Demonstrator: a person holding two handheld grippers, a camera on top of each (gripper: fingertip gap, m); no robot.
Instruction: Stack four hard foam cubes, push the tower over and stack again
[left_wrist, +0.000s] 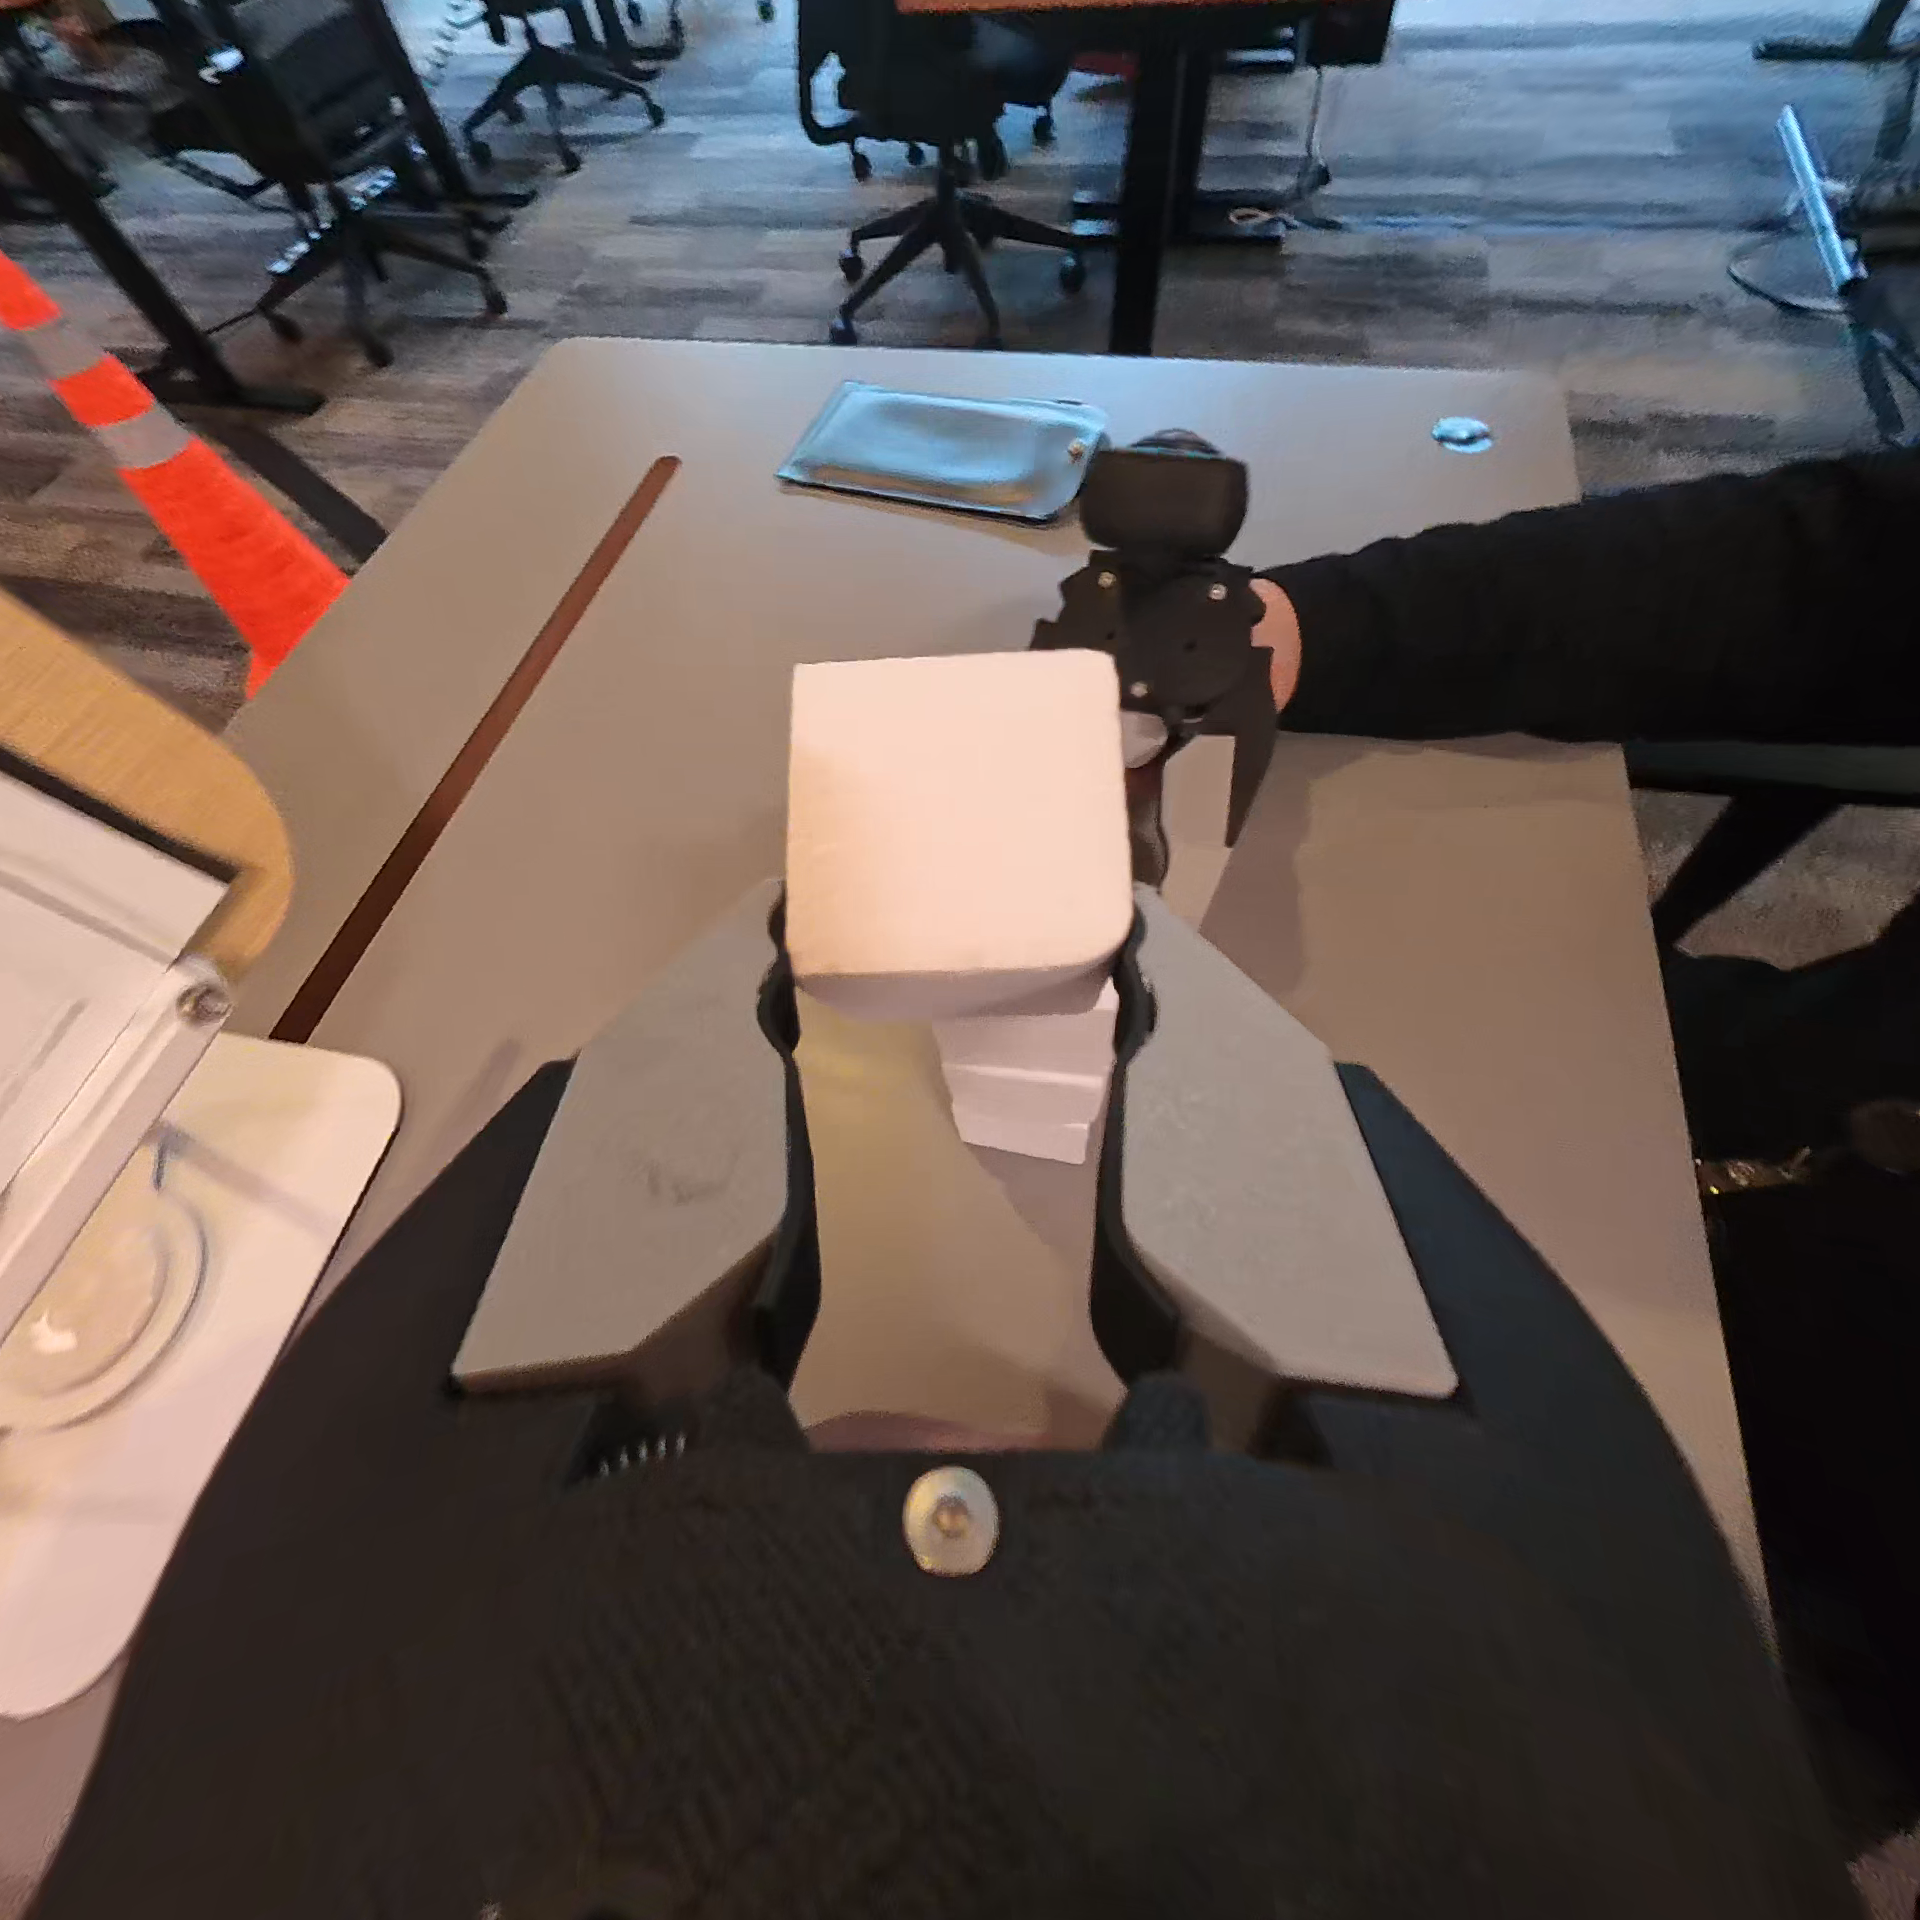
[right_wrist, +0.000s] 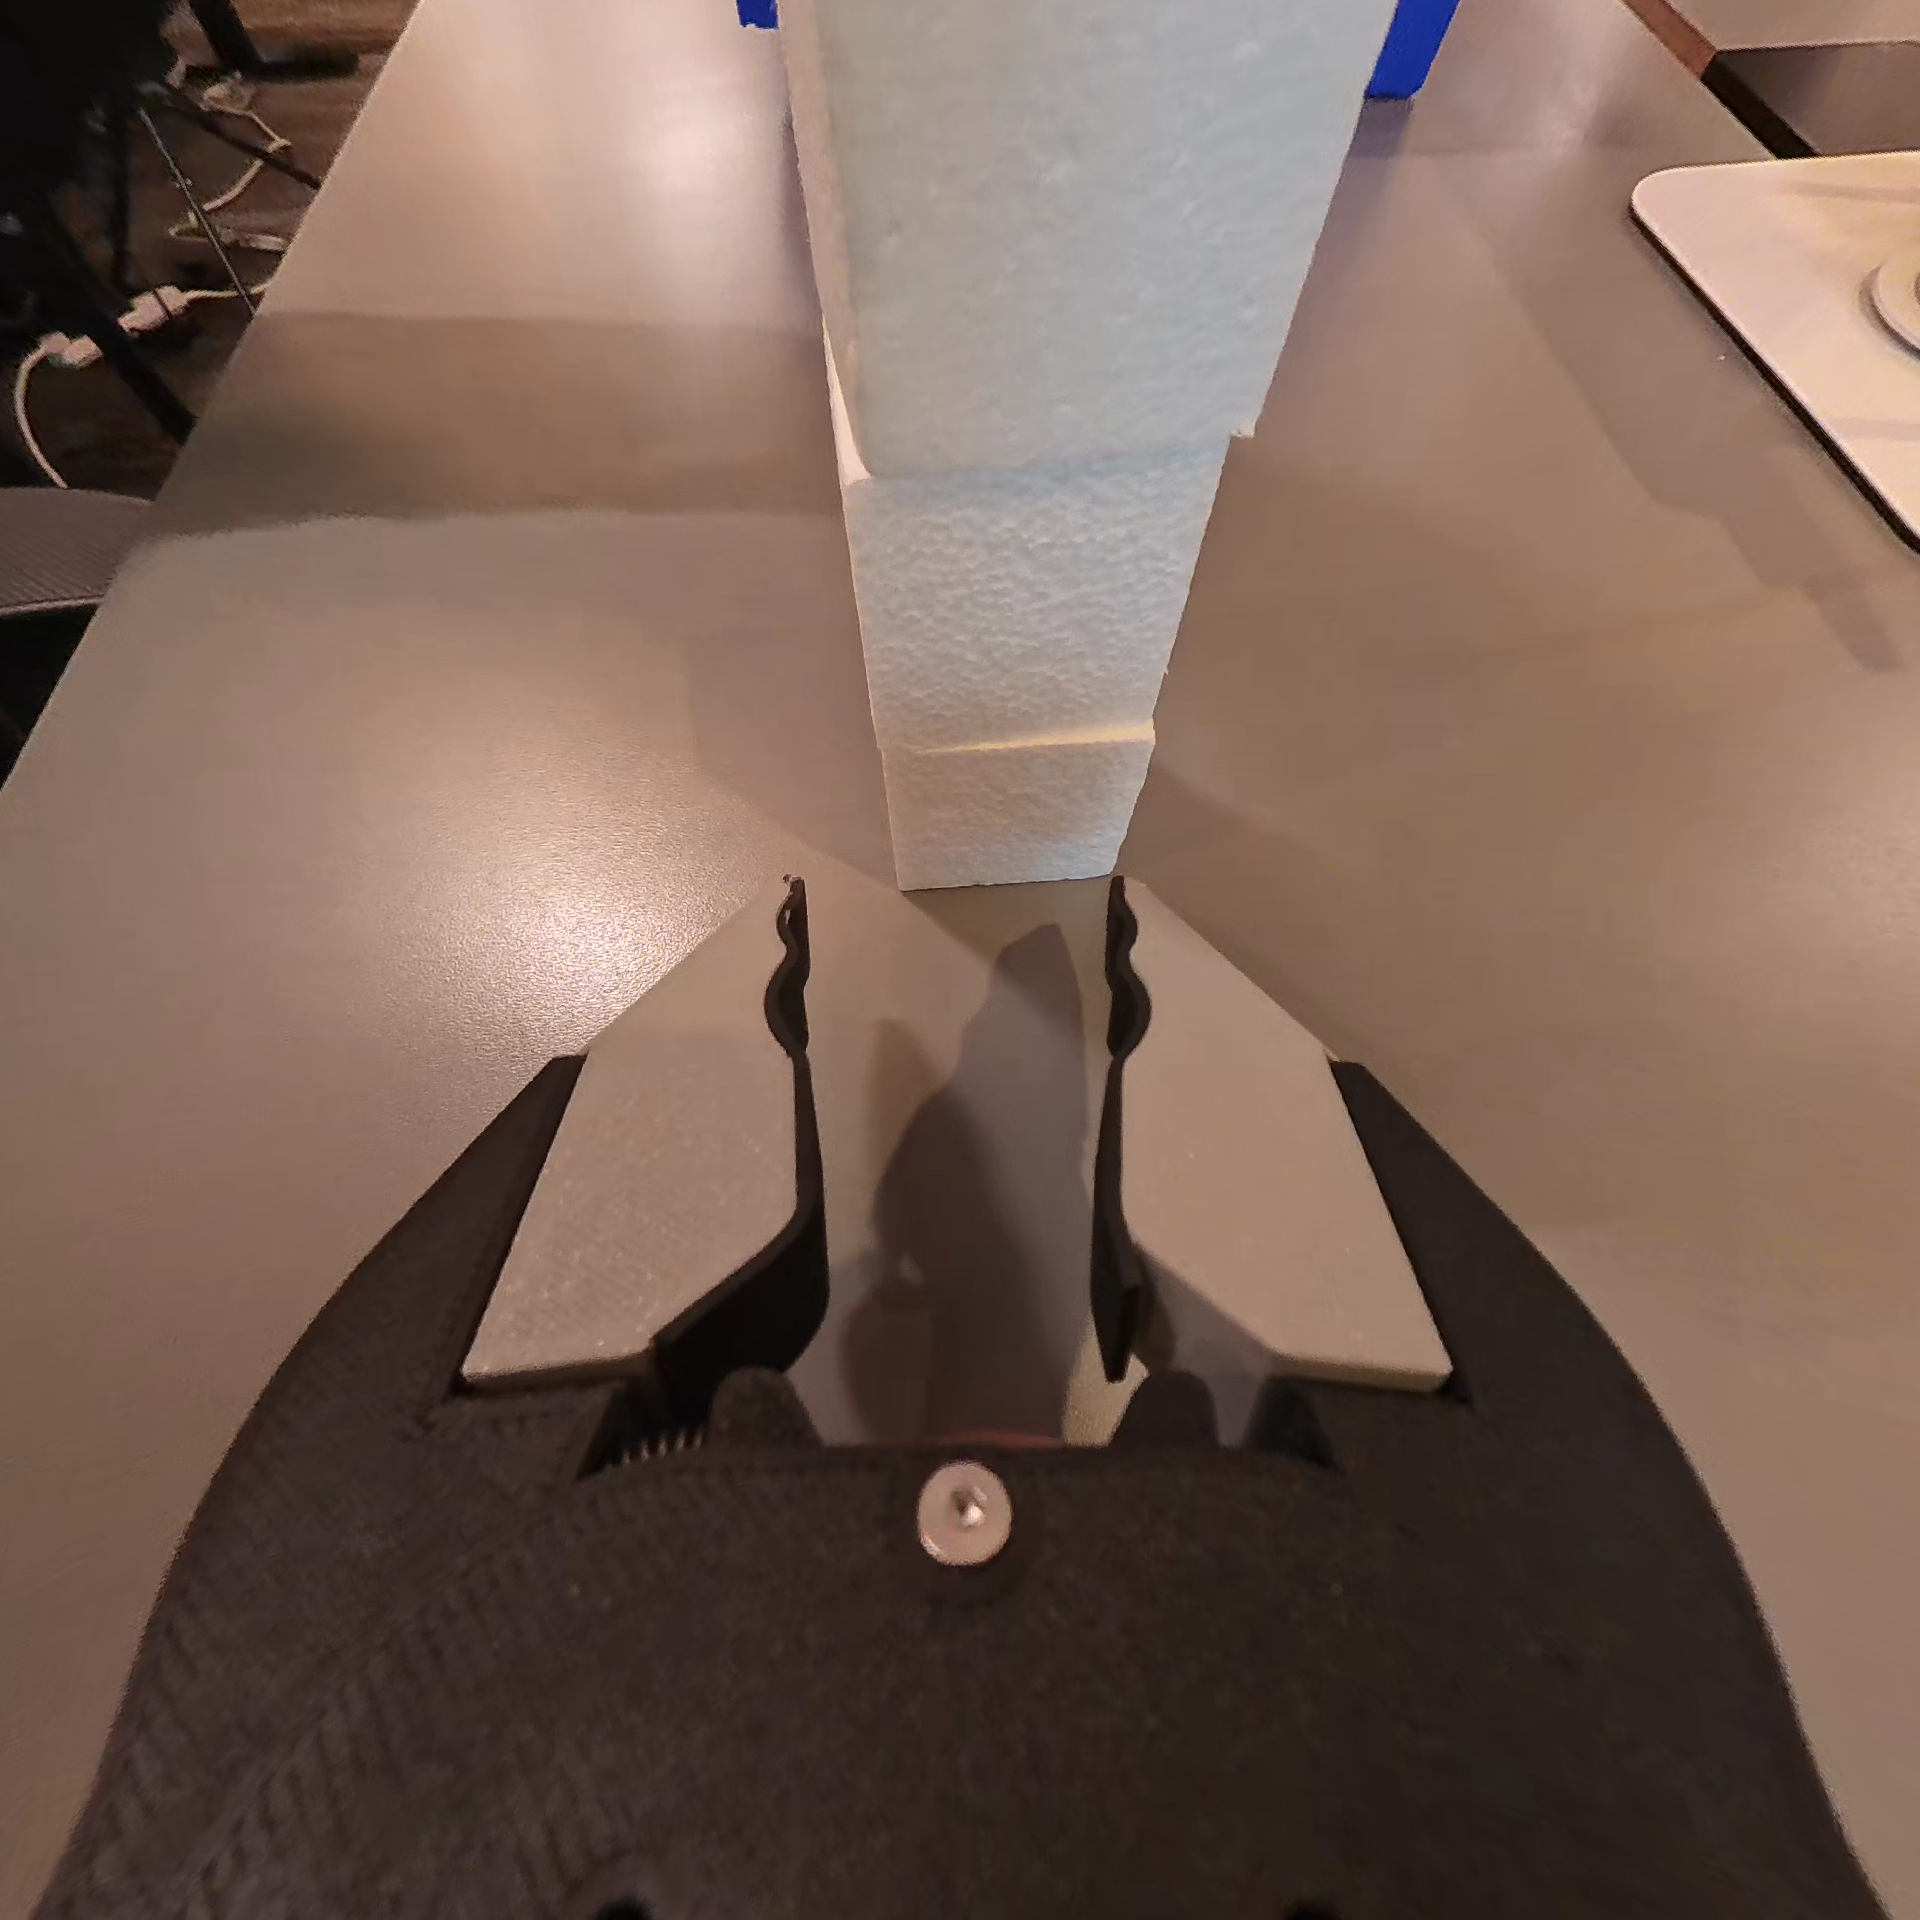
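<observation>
You are lowering the top cube (left_wrist: 951, 821), pinched in the left gripper (left_wrist: 951, 966) jaws, onto the tower (right_wrist: 1023, 582) at twelve o'clock; square it before releasing, keeping the right gripper (right_wrist: 956, 935) jaws spread and clear.

**Foam, plastic and a matt counter**

The cubes (right_wrist: 1023, 623) are white foam with a pebbled, grainy skin. The counter (right_wrist: 416, 779) is grey, matt and finely textured. The right hand-held gripper (right_wrist: 956, 940) is ribbed black plastic with smooth grey plates; the pouch (left_wrist: 940, 452) looks glossy.
</observation>
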